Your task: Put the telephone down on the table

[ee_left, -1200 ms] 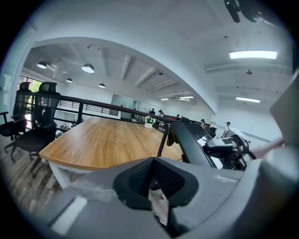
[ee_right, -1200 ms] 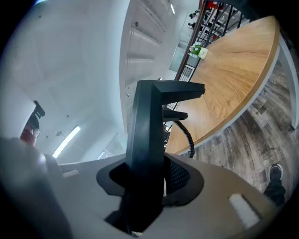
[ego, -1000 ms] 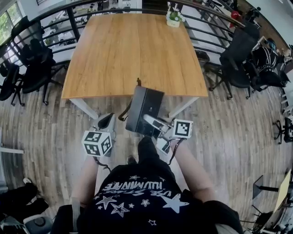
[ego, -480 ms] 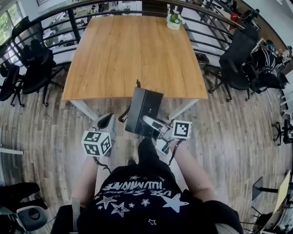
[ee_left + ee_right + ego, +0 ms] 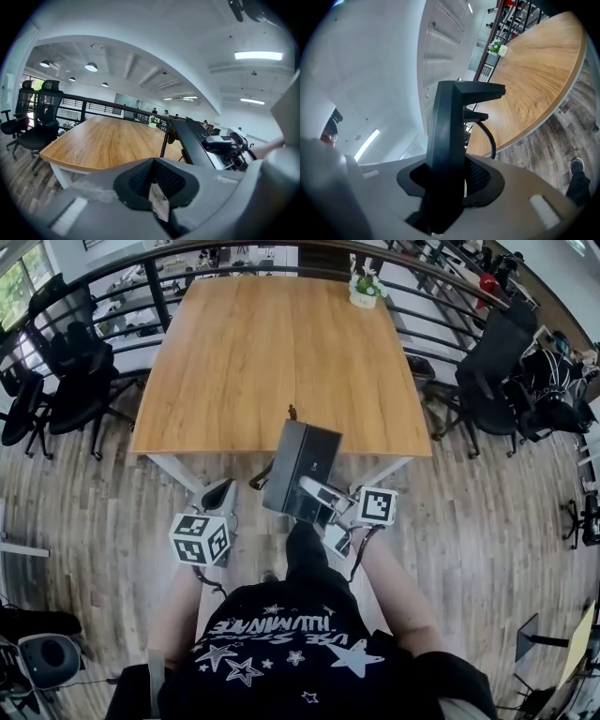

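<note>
telephone hangs in our right hand-held gripper, whose jaws are clamped on its dark body, just at the near edge of the bench. our left hand-held gripper hovers to its left, jaws together on nothing.

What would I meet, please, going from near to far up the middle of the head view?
Person's starred black shirt → black telephone, gripped by the right tongs → wooden table → potted plant.

Office: swivel chairs, wooden table, railing.
</note>
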The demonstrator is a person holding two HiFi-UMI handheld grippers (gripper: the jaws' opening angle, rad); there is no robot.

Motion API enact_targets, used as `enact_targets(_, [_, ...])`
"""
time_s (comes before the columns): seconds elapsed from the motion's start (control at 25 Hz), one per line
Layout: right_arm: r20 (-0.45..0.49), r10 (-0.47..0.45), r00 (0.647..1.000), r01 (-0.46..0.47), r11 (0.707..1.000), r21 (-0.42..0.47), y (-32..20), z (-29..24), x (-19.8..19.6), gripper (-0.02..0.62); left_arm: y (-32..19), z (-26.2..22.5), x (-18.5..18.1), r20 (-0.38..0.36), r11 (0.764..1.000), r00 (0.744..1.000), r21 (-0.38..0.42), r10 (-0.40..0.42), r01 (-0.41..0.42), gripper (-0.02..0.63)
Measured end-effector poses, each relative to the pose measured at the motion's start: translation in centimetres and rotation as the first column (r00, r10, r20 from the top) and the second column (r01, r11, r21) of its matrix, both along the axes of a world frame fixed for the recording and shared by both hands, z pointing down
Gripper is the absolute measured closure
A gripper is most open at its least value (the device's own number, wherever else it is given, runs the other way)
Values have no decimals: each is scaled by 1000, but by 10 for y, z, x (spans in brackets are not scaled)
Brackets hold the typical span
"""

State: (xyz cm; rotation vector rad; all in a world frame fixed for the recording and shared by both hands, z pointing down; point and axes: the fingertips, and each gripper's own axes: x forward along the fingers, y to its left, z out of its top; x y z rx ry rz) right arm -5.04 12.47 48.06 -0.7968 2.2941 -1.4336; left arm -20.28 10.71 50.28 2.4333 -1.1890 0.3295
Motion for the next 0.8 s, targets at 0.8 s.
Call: enact_targets(0.8, [-28,-77,997,77,997,3,-190,10,63,434,-176,9,49,29,997,998,-32,-64,65,604])
